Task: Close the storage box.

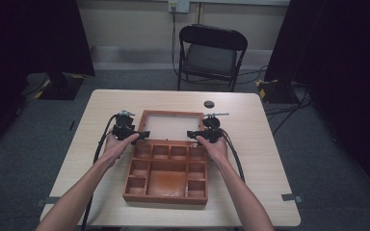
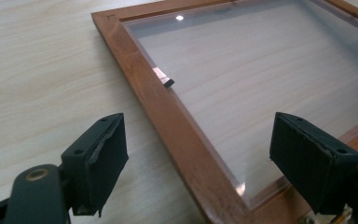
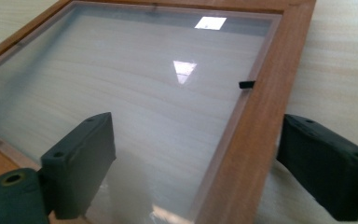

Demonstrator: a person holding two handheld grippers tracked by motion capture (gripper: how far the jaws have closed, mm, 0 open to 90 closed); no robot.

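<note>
Pale counter. Mid-counter, wooden box, compartments bare, glazed lid flat behind. Left gripper straddling lid's left frame rail, fingers apart; right gripper likewise, right rail. Small dark disc beyond.

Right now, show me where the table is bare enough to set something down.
Bare table lies right of the box, left of it, and along the far edge beside the small dark disc. The middle is crowded: box, open lid and both tongs at the lid's sides.
</note>
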